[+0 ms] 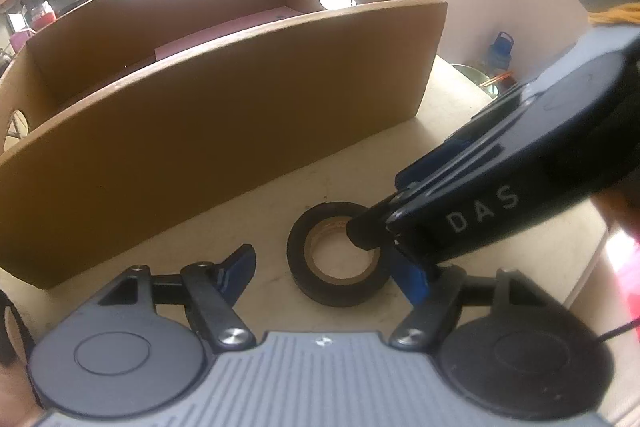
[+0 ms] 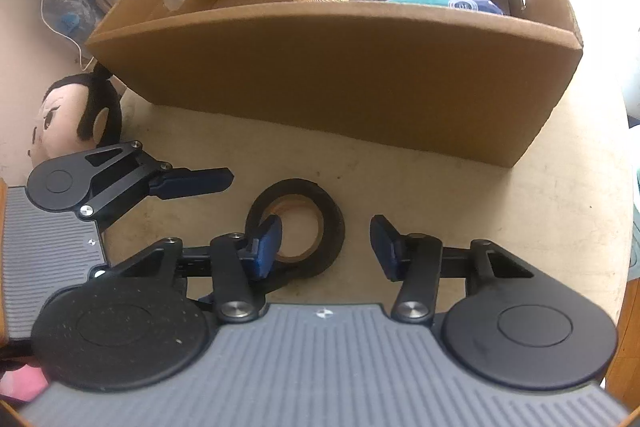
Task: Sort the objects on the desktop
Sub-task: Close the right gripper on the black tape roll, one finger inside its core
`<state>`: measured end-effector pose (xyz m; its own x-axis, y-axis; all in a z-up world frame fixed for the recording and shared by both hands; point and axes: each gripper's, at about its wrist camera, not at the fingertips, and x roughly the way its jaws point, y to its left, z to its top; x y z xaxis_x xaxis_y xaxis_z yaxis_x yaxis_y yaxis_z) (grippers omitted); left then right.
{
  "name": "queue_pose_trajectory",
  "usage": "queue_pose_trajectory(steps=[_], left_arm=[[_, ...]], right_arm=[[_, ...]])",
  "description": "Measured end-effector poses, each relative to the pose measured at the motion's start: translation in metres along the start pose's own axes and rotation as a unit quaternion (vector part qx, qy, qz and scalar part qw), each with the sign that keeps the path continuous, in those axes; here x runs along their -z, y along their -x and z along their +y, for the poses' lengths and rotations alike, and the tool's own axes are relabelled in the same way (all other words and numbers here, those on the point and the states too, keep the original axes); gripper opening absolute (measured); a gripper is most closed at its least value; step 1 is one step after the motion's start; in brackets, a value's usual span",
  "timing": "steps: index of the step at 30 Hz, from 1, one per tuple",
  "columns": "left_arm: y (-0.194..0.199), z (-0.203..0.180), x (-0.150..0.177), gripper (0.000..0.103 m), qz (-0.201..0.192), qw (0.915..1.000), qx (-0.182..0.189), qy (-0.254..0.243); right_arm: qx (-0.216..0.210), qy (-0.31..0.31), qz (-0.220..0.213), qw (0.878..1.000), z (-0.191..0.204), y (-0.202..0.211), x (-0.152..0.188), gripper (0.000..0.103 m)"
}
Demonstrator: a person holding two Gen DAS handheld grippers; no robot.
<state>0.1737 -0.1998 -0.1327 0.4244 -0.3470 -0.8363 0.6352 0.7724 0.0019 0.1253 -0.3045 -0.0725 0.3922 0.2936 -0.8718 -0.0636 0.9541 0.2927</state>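
The roll of black tape (image 2: 296, 227) lies flat on the table (image 2: 520, 211), near the front wall of the cardboard box (image 2: 340, 83). The right gripper (image 2: 326, 247) stands half open, one finger inside the roll's hole, one outside; the pads look short of pressing. The left gripper (image 1: 332, 267) is half open around the roll, holding nothing. Close the right squarely on the roll's wall before lifting.
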Motion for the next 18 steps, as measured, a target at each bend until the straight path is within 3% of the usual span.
queue_pose_trajectory(steps=[6,8,18], left_arm=[[0.001,0.001,0.001,0.072,0.0,1.0,0.002,-0.002],[0.001,0.001,0.001,0.064,0.001,1.0,0.004,-0.001],[0.008,0.001,0.008,0.064,-0.001,0.9999,0.01,-0.005]], right_arm=[[0.003,0.001,0.009,1.0,-0.002,-0.006,0.0,0.043],[0.003,0.001,0.011,1.0,-0.002,-0.008,0.0,0.042],[0.0,0.003,0.023,1.0,-0.002,-0.02,0.001,0.035]])
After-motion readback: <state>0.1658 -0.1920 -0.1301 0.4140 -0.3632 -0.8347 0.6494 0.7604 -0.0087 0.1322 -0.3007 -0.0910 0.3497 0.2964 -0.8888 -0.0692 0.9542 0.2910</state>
